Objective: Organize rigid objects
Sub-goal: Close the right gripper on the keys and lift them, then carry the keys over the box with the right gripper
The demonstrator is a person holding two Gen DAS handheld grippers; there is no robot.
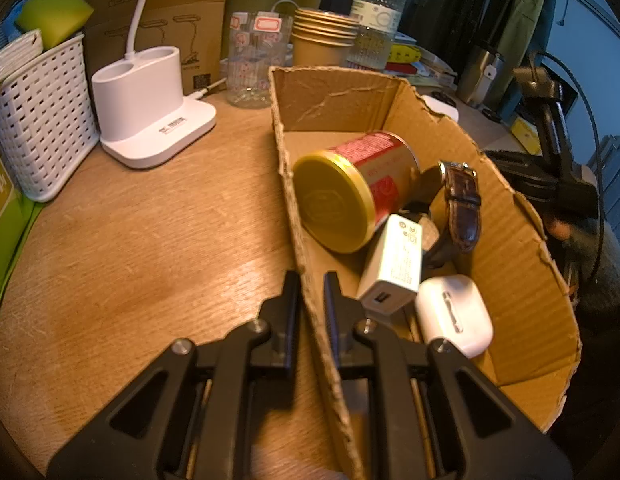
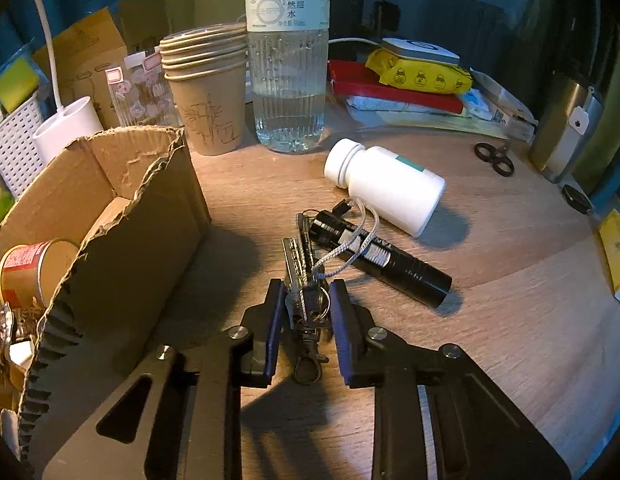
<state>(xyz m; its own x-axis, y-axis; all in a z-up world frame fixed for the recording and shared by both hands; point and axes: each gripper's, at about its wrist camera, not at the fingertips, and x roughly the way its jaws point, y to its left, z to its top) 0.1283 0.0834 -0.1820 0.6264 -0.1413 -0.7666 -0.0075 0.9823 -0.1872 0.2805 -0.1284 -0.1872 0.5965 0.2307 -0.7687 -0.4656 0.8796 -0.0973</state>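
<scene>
My left gripper [image 1: 312,280] is shut on the left wall of a torn cardboard box [image 1: 297,216]. Inside lie a red and gold can [image 1: 350,192] on its side, a brown-strapped watch [image 1: 460,196], a white charger [image 1: 394,268] and a white earbud case [image 1: 454,316]. My right gripper [image 2: 305,294] is over the table with its jaws around a bunch of keys [image 2: 299,280], a small gap showing each side. A black flashlight [image 2: 382,258] and a white pill bottle [image 2: 386,184] lie just beyond. The box [image 2: 121,216] is to the left.
A white lamp base [image 1: 149,108], a white woven basket [image 1: 37,120], a glass [image 1: 255,60], stacked paper cups [image 2: 209,92] and a water bottle [image 2: 287,60] stand at the back. Books and a yellow pack [image 2: 422,74] lie at back right, small scissors [image 2: 496,158] near them.
</scene>
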